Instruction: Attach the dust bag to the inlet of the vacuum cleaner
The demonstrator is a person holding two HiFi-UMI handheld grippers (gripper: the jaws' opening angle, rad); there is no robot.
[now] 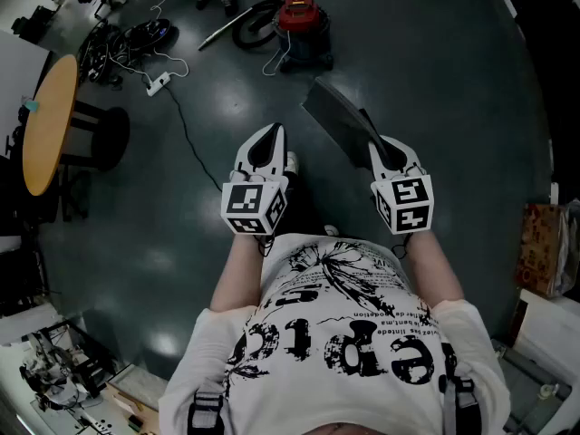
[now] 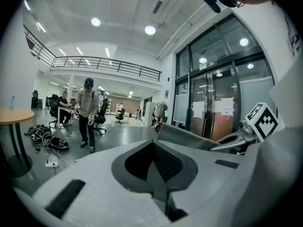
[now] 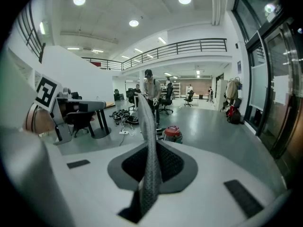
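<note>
The vacuum cleaner (image 1: 304, 27), a red-topped dark canister with a black hose, stands on the floor some way ahead of me; it also shows low in the right gripper view as the canister (image 3: 172, 133). My right gripper (image 1: 376, 143) is shut on one edge of the flat grey dust bag (image 1: 333, 116), which sticks out forward and to the left. In the right gripper view the bag (image 3: 149, 141) stands edge-on between the jaws. My left gripper (image 1: 272, 134) is held beside it at the same height, jaws together with nothing in them. The left gripper view shows the bag (image 2: 189, 135) off to its right.
A round wooden table (image 1: 43, 120) stands at the left, with a tangle of cables and a power strip (image 1: 158, 84) on the floor near it. A person (image 2: 87, 113) stands far off among desks and chairs. A cardboard box (image 1: 542, 247) sits at the right.
</note>
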